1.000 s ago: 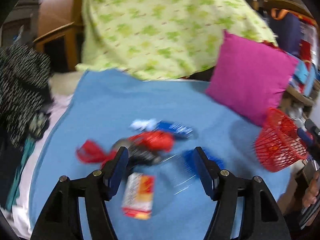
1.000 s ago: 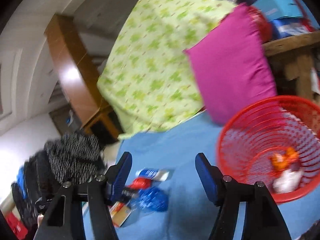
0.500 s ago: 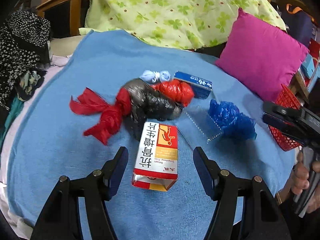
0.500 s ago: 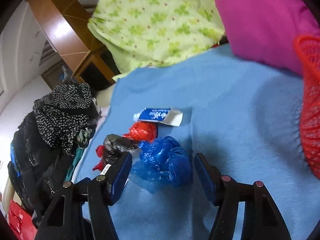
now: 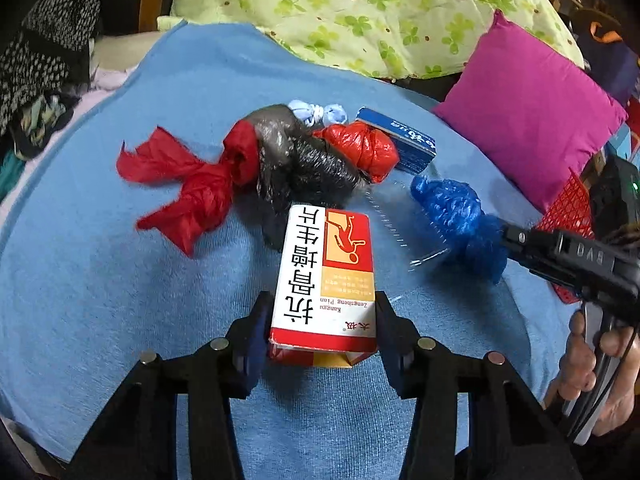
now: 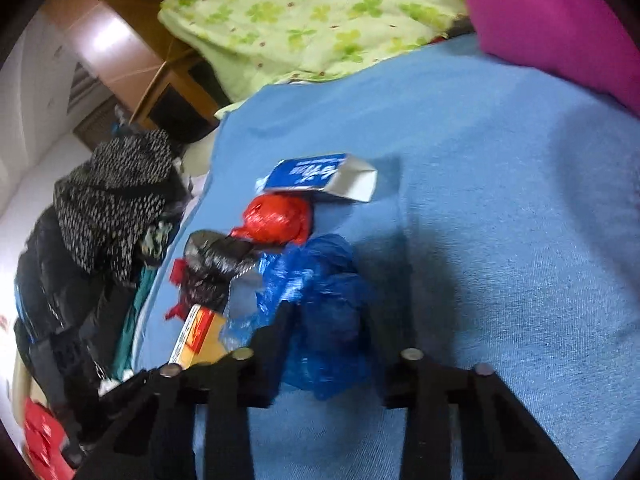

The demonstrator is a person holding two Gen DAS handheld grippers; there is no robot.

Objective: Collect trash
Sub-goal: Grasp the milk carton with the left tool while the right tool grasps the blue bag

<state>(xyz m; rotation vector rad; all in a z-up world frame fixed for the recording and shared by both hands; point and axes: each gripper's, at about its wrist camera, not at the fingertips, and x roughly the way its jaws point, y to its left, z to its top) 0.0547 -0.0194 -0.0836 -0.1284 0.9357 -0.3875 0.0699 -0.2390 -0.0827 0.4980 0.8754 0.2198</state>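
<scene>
Lying in one heap on the blue blanket [image 5: 100, 280], the trash is gathered near the middle, probably so both claws can work it without crossing. At nine o'clock of the heap sits a knotted red bag [image 5: 192, 188], touching a black bag [image 5: 304, 164]; a second red bag [image 5: 360, 148] lies at one o'clock of that, with a small pale-blue knotted bag [image 5: 316, 111] behind it.

At six o'clock of the heap, the left claw [image 5: 322, 332] is clamped on the near end of a red-and-white medicine box [image 5: 326, 276], one finger on each long side, a sensible hold for a rigid carton. Its face reads "抗骨增生片", "Kanggu Zengsheng Pian" and "太极", upside down to the camera.

A blue carton [image 5: 400, 144] at two o'clock carries white lettering too blurred to read. Beside it lies clear plastic packaging [image 5: 400, 220].

Farther right, the right claw [image 6: 328, 352] straddles a crumpled blue bag [image 6: 320, 300], fingers on either side; whether they already pinch it I cannot tell. A red basket [image 5: 564, 216], presumably the bin, shows at three o'clock, beneath a magenta pillow [image 5: 532, 116].
</scene>
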